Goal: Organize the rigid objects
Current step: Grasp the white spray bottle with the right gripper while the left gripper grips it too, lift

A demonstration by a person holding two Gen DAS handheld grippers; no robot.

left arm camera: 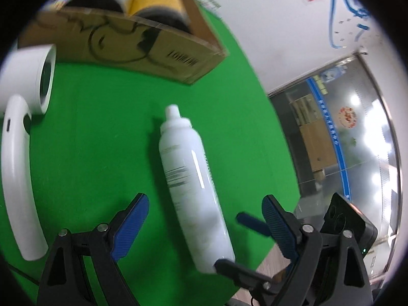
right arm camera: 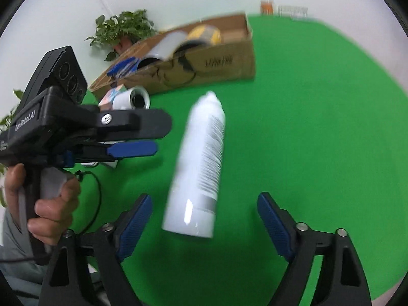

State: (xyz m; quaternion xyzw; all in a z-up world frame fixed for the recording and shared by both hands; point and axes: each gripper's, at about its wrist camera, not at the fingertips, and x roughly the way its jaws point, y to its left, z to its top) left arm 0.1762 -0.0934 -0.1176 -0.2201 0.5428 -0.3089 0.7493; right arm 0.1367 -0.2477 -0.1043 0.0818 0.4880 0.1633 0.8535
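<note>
My left gripper (left arm camera: 205,219) tilts steeply downward, its blue-padded jaws spread wide, the pads pressing on nothing. My right gripper (right arm camera: 204,219) tilts down as well, jaws apart and gripping nothing. In the right wrist view the left gripper (right arm camera: 150,137) shows from the side at the left edge, its fingers lying nearly level across the picture. My left hand (right arm camera: 48,204) wraps its handle from below, fingers curled round the grip, a grey sleeve beneath the wrist. In the left wrist view the right gripper's fingertips (left arm camera: 244,218) and camera block show at lower right, just beside my left gripper.
</note>
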